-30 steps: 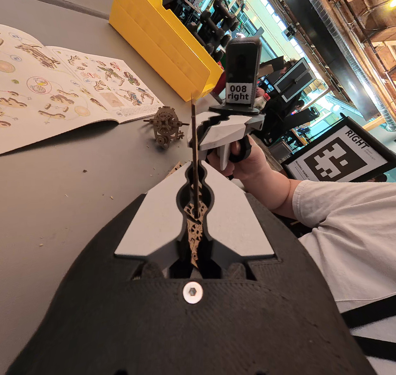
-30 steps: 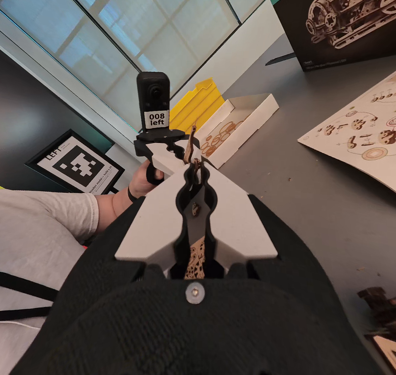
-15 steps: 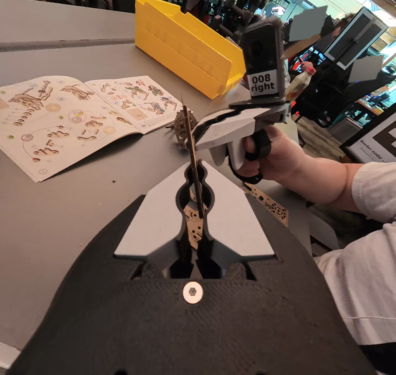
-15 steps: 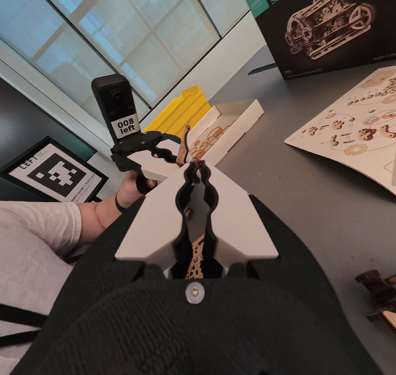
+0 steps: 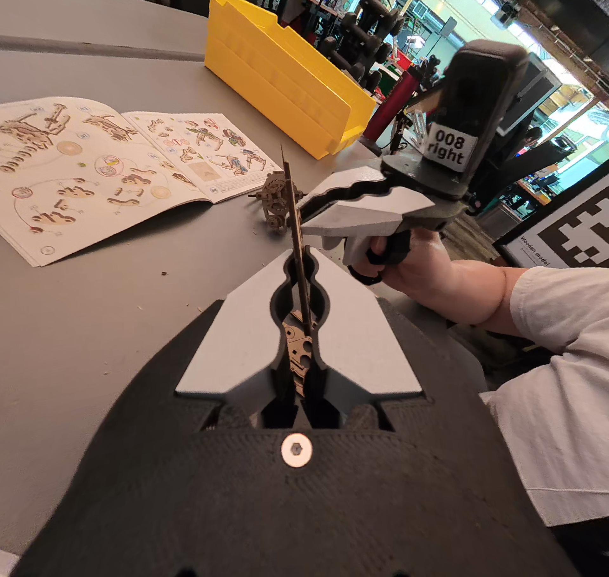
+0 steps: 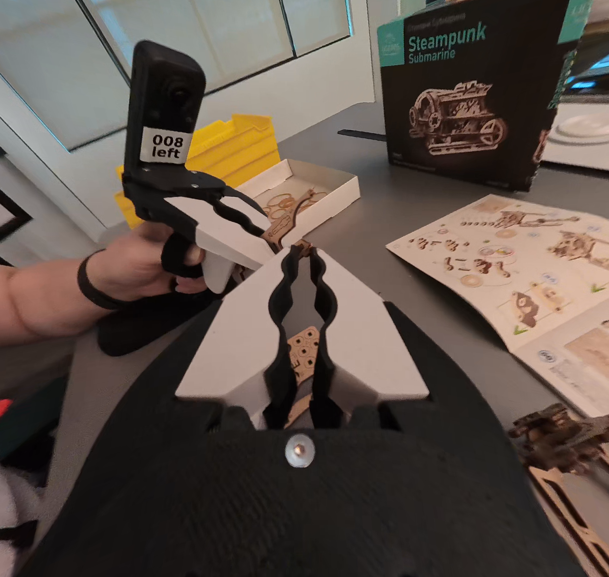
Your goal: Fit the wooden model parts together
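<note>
My left gripper (image 5: pixel 298 256) is shut on a thin flat wooden part (image 5: pixel 291 205), seen edge-on and sticking up past the fingertips. In the right wrist view this part (image 6: pixel 286 220) is a curved, perforated strip in the left gripper (image 6: pixel 270 233). My right gripper (image 6: pixel 299 252) is shut on a small brown wooden piece (image 6: pixel 302 244) at its tips. The piece touches the strip's lower end. In the left wrist view the right gripper (image 5: pixel 302 217) comes in from the right, tips against the strip. Both are held above the grey table (image 5: pixel 99 314).
A small wooden gear assembly (image 5: pixel 273 199) stands behind the strip. An open instruction booklet (image 5: pixel 99 166) and a yellow bin (image 5: pixel 280 77) lie beyond. A white box of wooden rings (image 6: pixel 329 185), the black kit box (image 6: pixel 461 100), a dark wooden assembly (image 6: pixel 560 436) and a part sheet (image 6: pixel 303 347) are near. Both grippers' tips are close together, under 4 cm apart.
Both grippers have stayed tip to tip and tilted down toward the table. The left gripper now looks closer and lower in the right wrist view. Both grips are unchanged.
</note>
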The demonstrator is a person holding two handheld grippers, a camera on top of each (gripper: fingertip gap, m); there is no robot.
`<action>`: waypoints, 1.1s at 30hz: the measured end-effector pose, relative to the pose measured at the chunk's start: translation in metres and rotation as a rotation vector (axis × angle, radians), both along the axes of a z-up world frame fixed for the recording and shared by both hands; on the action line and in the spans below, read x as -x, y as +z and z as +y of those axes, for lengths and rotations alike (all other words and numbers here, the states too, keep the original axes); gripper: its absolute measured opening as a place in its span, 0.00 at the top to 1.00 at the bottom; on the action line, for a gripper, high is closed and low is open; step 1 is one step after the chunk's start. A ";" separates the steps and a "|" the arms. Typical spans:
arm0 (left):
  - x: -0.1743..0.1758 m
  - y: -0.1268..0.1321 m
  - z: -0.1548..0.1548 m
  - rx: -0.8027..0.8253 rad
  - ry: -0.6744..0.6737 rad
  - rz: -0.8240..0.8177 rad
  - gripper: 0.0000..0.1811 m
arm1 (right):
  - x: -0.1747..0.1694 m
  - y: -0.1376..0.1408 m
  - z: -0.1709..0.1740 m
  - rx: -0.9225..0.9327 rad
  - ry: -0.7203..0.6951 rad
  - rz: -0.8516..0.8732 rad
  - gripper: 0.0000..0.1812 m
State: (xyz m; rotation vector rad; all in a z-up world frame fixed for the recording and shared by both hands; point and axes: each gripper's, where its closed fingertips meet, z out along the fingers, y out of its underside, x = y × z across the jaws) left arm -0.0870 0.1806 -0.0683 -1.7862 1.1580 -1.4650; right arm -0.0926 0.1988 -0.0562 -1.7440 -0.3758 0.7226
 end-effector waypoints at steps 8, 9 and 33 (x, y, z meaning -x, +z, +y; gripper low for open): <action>0.002 0.014 -0.005 0.155 -0.097 -0.112 1.00 | 0.001 0.019 -0.006 0.103 0.183 0.361 0.98; 0.003 0.017 -0.005 0.195 -0.107 -0.138 1.00 | -0.001 0.024 -0.006 0.097 0.204 0.410 0.97; 0.000 0.007 -0.005 0.042 -0.044 -0.043 0.99 | -0.001 0.008 -0.002 0.099 0.126 0.247 0.97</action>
